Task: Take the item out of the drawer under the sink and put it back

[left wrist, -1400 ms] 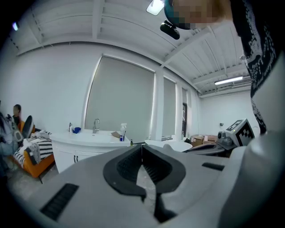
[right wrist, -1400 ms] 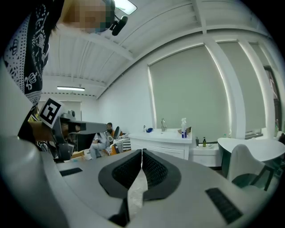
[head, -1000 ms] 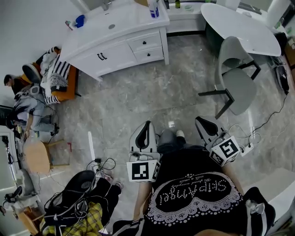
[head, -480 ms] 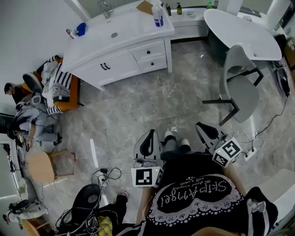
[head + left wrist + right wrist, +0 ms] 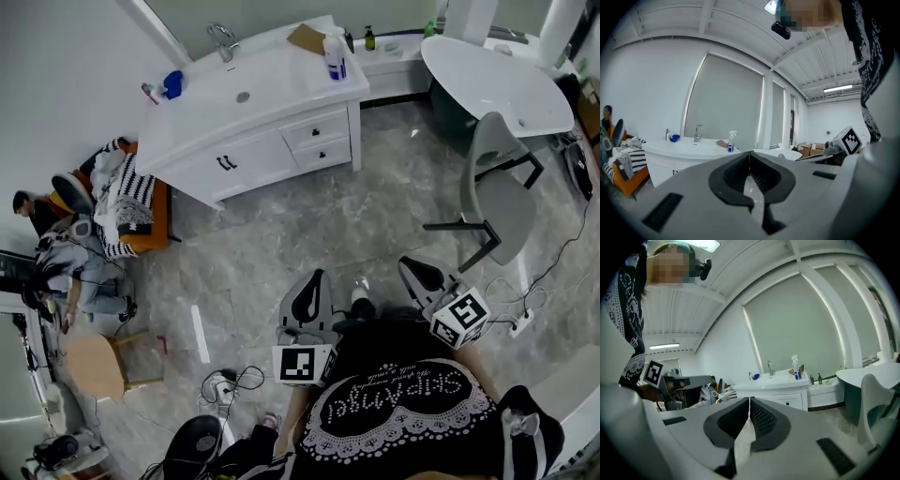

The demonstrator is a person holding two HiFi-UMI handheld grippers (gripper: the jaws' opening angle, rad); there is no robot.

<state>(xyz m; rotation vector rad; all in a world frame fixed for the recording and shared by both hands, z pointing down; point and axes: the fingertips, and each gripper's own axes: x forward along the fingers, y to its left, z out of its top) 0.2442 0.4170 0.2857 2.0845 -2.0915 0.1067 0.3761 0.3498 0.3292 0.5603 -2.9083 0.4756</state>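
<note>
A pale room with a grey marbled floor point(image 5: 281, 225) is spreading out below the person, who is standing well back from the sink unit. At the far left a person point(image 5: 58, 255) is sitting low against the wall, and a heap of striped clothes point(image 5: 127, 192) is lying on an orange seat just beside the white vanity point(image 5: 202, 150). The vanity is carrying a sink basin point(image 5: 243, 97) with a tap point(image 5: 223, 39) behind it, a blue object point(image 5: 172, 84) at its left end and a spray bottle point(image 5: 335, 56) at its right end. Under the sink the two small drawers point(image 5: 320, 141) are sitting shut, so the item inside is hidden from every view. The left tool point(image 5: 313, 281) is pointing out over the floor toward the vanity, its jaws pressed together at the tips and gripping nothing. Just right of it the person's feet are showing, and then the right tool point(image 5: 410, 266) is pointing the same way, its jaws likewise closed tip to tip and empty. Both tools are being held close to the body, far from the drawers. Farther right a round white worktop point(image 5: 492, 80) is standing beside the vanity, with a grey chair point(image 5: 497, 192) drawn up in front of it.
</note>
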